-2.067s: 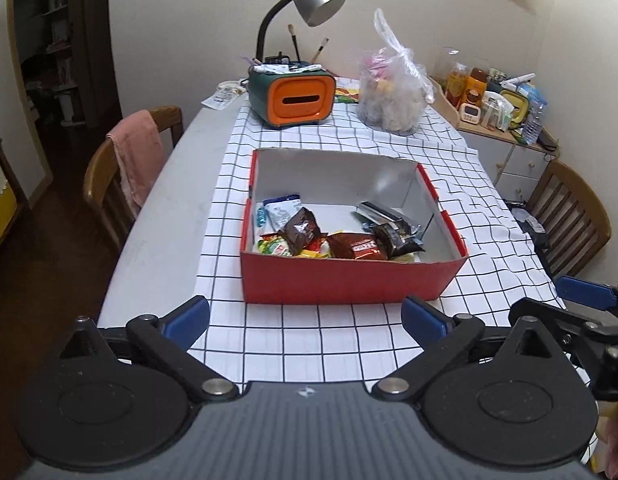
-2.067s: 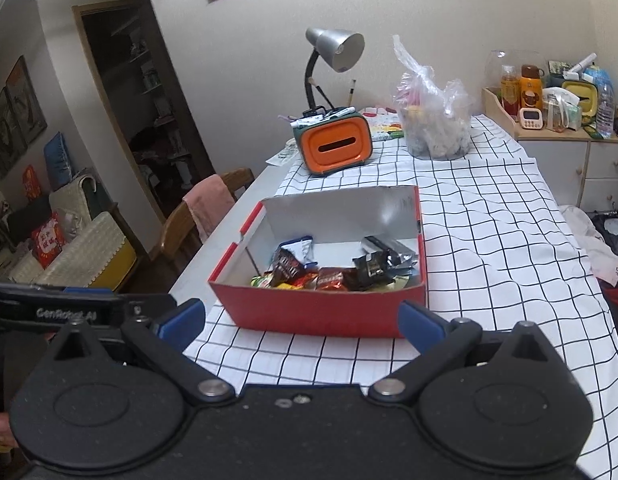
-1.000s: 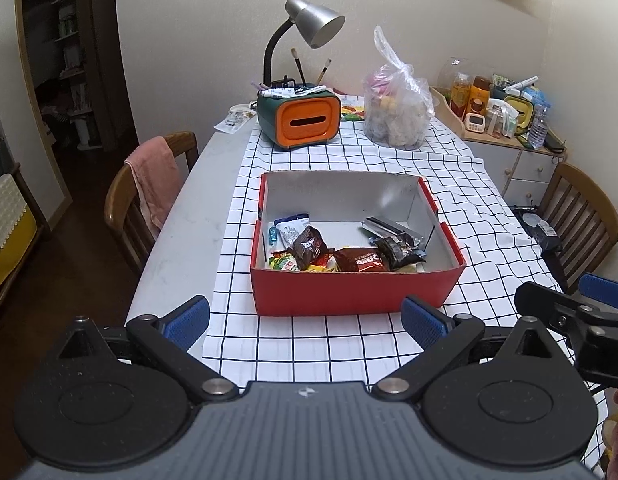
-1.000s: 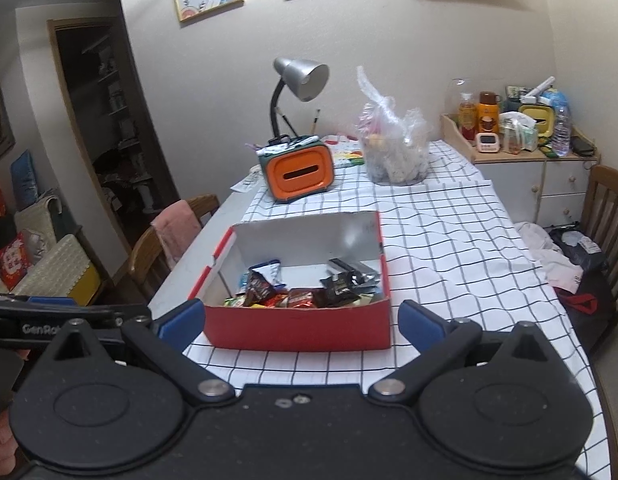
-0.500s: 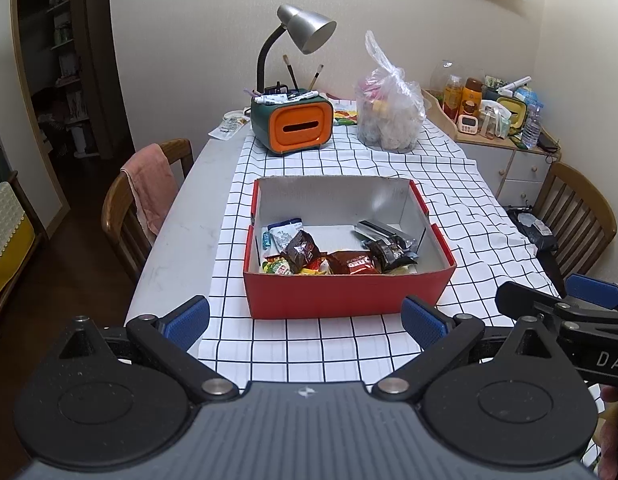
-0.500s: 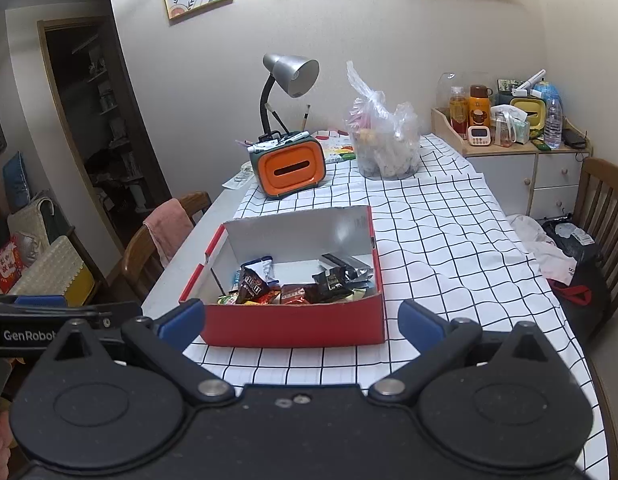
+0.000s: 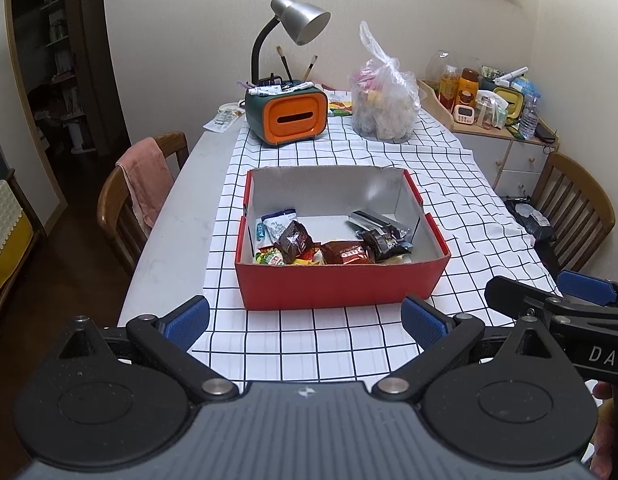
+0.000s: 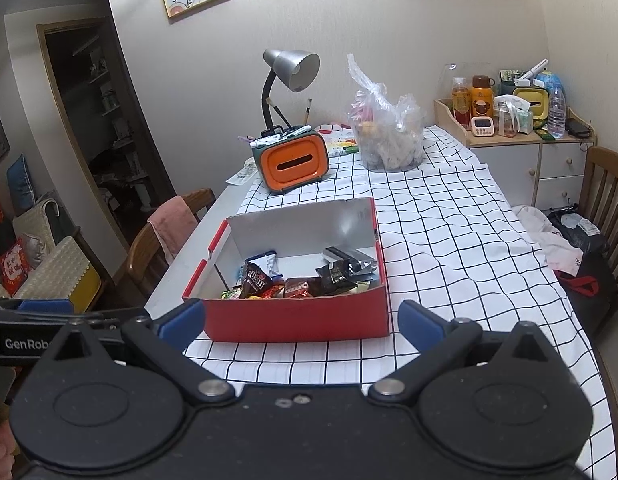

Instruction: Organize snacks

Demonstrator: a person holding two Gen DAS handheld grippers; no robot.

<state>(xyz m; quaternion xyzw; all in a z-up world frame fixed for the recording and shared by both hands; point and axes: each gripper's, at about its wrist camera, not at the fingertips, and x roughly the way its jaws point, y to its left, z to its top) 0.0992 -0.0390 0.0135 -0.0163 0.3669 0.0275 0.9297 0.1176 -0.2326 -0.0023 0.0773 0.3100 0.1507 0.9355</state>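
A red open box (image 7: 341, 290) sits on the checked tablecloth and also shows in the right wrist view (image 8: 297, 322). Several wrapped snacks (image 7: 333, 246) lie in its near half and also show in the right wrist view (image 8: 305, 276). My left gripper (image 7: 305, 322) is open and empty, held back from the box's near wall. My right gripper (image 8: 301, 324) is open and empty, near the box's front. The right gripper also shows at the right edge of the left wrist view (image 7: 565, 300).
An orange tissue box with pens (image 7: 287, 114), a grey desk lamp (image 7: 299, 24) and a clear plastic bag of food (image 7: 385, 104) stand at the table's far end. Wooden chairs stand left (image 7: 125, 200) and right (image 7: 573, 208). A cluttered cabinet (image 7: 497, 120) is at the far right.
Both grippers have pulled back from the box, then drifted slightly; the box looks a little smaller than two seconds ago. Both stay open and empty.
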